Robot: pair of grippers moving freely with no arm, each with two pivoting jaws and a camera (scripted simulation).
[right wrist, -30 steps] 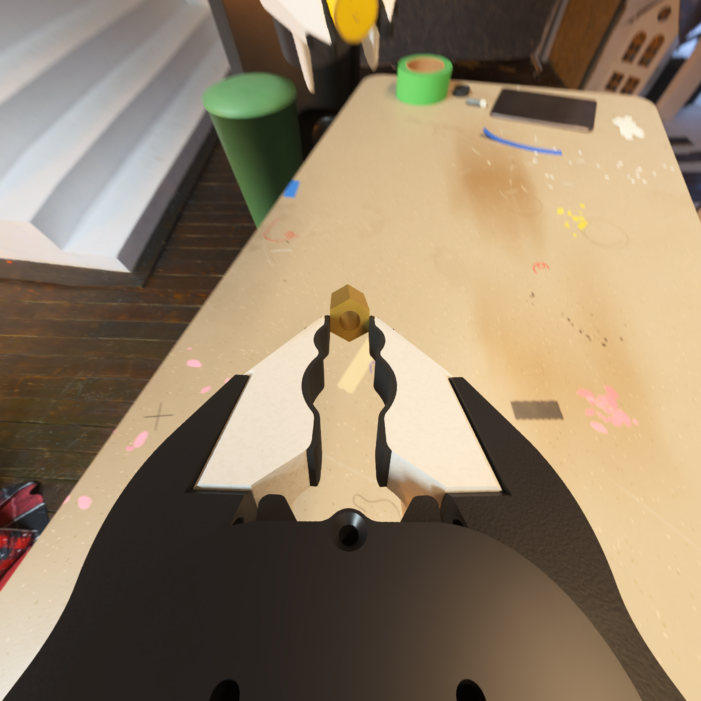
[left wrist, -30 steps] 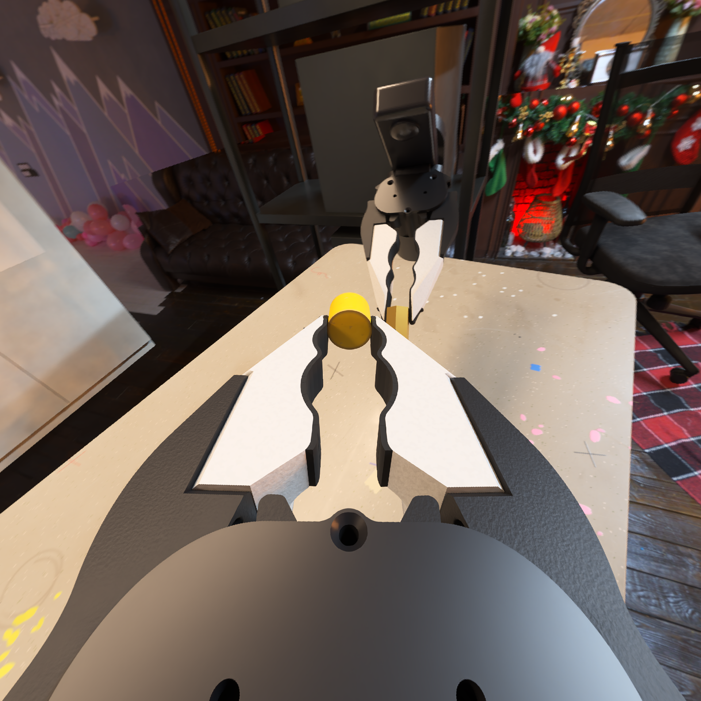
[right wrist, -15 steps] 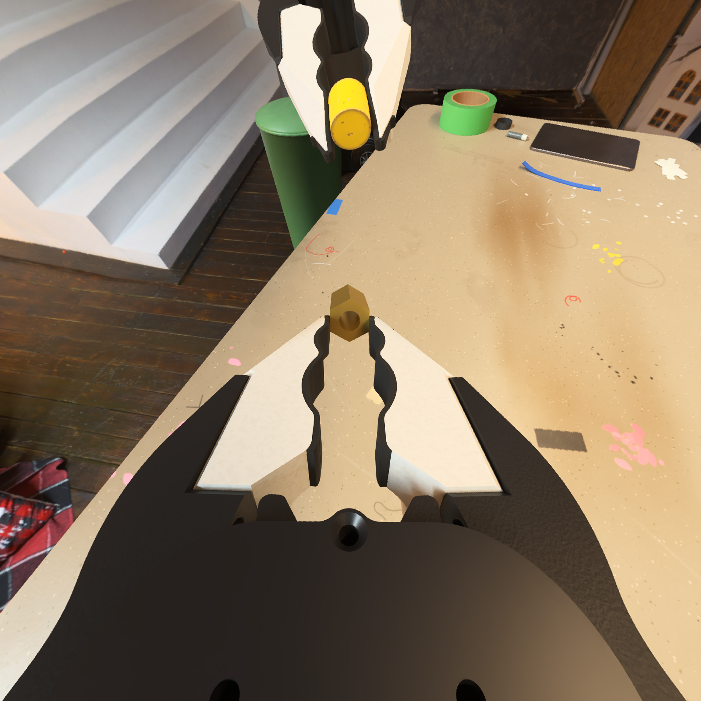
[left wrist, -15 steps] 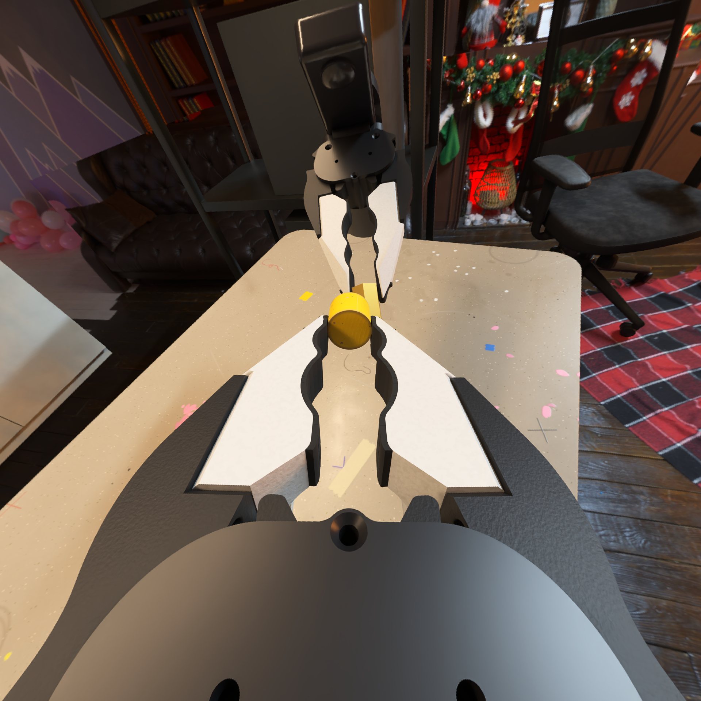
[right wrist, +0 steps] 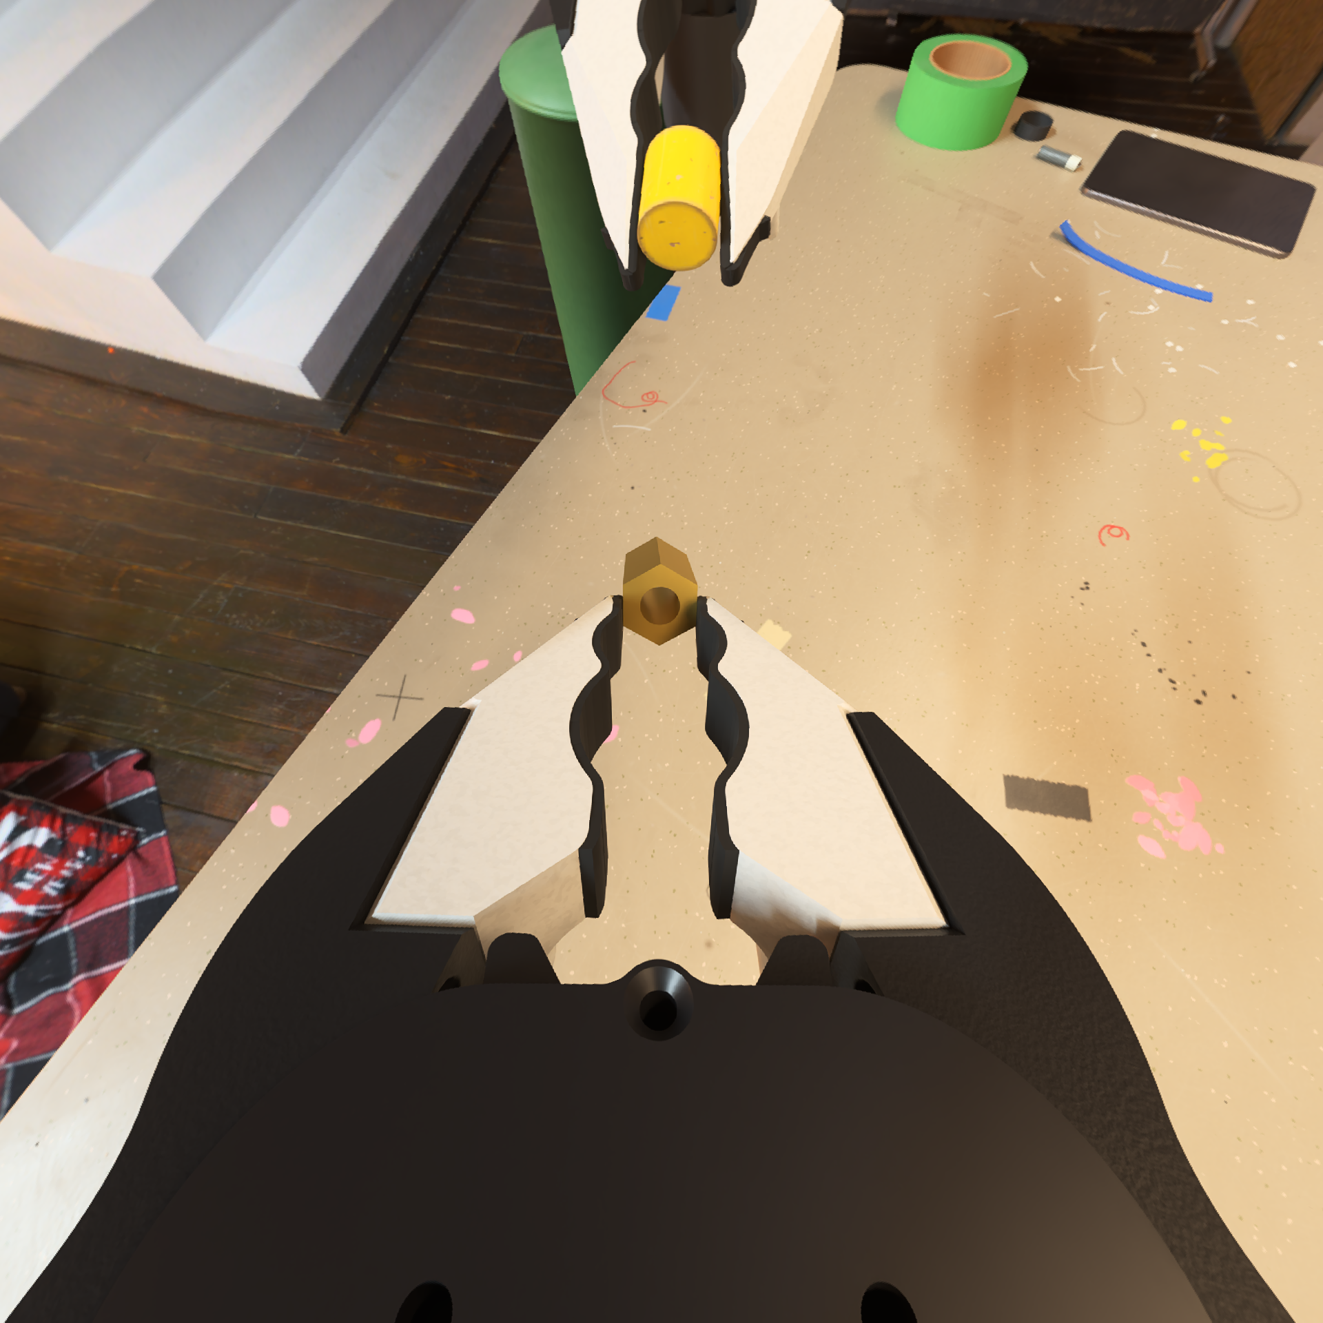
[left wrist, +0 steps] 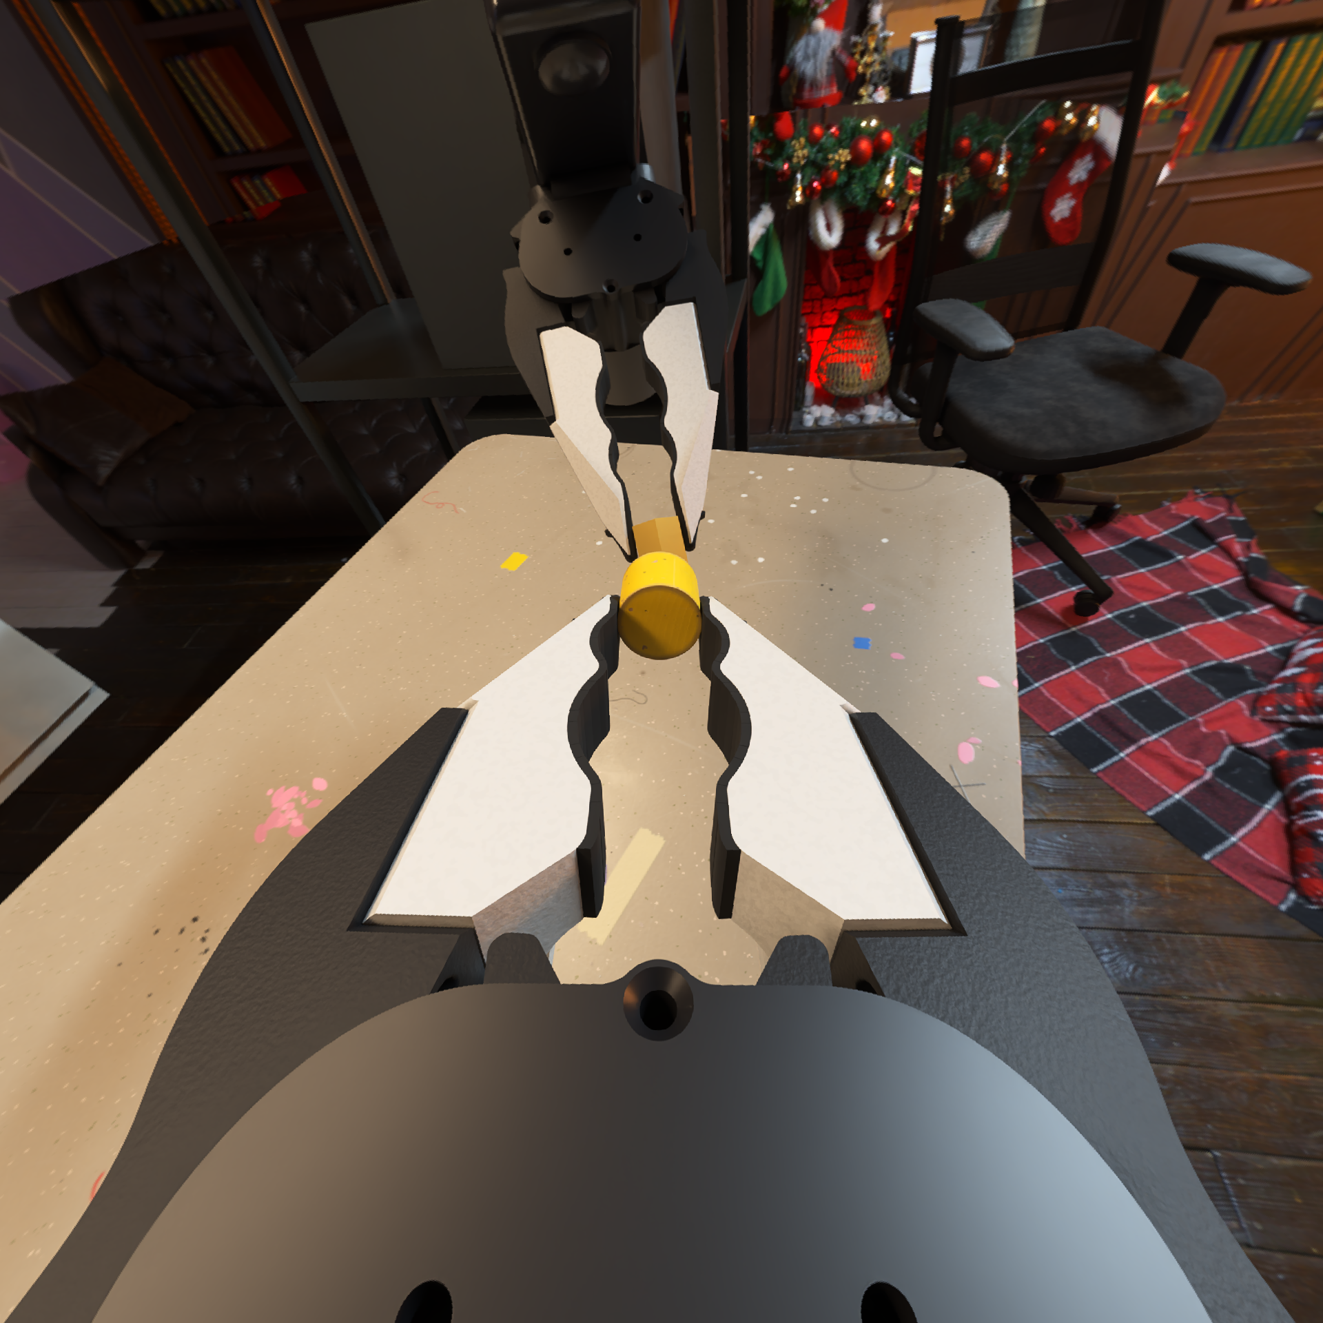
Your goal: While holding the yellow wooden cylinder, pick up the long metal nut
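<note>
the speckled tan tabletop (right wrist: 931, 573) fills most of both views, w/ paint flecks and tape scraps on it. at its far end in the right wrist view sit a green tape roll (right wrist: 959, 93) and a flat dark rectangular slab (right wrist: 1203, 190), well apart from the work; a dark green cylindrical bin (right wrist: 565, 215) stands on the floor beside the table edge.

my left gripper (left wrist: 658, 608) is clamped on the short yellow wooden cylinder (left wrist: 658, 619), pinched at the fingertips, round end face toward the camera, long axis running along the fingers. it's off the table.

my right gripper (right wrist: 658, 608) is closed on the long brass-coloured hexagonal metal nut (right wrist: 658, 594), also right at the tips. bore faces back at the camera, so the nut's long axis runs fwd along the fingers, flats against the pads. no shadow or contact under it that i can see, so i judge it's lifted clear of the table, tho not by much i can vouch for.

the two grippers point at each other nose to nose: from the left wrist view the nut (left wrist: 658, 537) sits just behind the cylinder, near but apart. my read: pickup looks done; any further move should keep those tips from closing on each other, since both grips are shallow tip pinches.
</note>
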